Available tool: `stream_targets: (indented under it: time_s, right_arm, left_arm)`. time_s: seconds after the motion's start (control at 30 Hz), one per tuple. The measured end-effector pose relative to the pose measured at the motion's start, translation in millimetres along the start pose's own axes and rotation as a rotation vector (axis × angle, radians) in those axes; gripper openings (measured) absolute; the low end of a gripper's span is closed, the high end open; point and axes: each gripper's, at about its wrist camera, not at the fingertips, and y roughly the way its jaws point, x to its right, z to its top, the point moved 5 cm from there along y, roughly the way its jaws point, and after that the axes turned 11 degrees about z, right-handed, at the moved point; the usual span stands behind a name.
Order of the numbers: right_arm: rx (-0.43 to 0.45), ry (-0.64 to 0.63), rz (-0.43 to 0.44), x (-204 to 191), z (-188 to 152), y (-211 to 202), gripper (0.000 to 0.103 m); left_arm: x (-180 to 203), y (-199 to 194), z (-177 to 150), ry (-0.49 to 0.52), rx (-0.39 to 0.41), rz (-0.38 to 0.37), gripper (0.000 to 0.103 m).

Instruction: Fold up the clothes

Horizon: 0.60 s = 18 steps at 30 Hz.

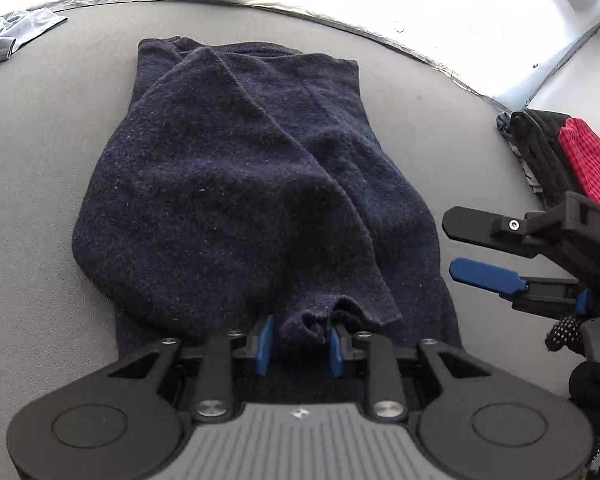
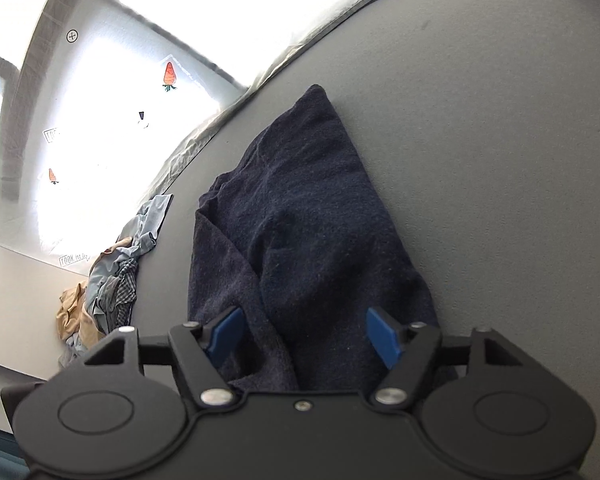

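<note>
A dark navy knit sweater (image 1: 244, 184) lies partly folded on the grey table (image 1: 40, 160). My left gripper (image 1: 300, 344) sits at its near edge with the jaws apart; a bunched sleeve cuff (image 1: 320, 322) lies between the blue pads, not pinched. My right gripper (image 1: 460, 246) shows at the right of the left wrist view, open, beside the sweater's right edge. In the right wrist view the right gripper (image 2: 306, 336) is open over the sweater (image 2: 300, 220), fabric lying between its blue pads.
A light blue garment (image 1: 12, 32) lies at the table's far left. A black and a red checked garment (image 1: 580, 160) are stacked at the right edge. A pile of blue, checked and tan clothes (image 2: 108, 280) hangs at the table edge. The silver-taped table rim (image 1: 340, 20) is behind.
</note>
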Motion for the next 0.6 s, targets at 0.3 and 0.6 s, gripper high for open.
stream_targets:
  time_s: [0.3, 0.6]
  right_arm:
    - [-0.159, -0.100, -0.060, -14, -23, 51, 0.055]
    - [-0.148, -0.103, 0.002, -20, -35, 51, 0.006]
  left_arm:
    - [-15, -14, -17, -0.023, -0.009, 0.026, 0.043]
    - [-32, -22, -29, -0.048, -0.020, 0.091, 0.045]
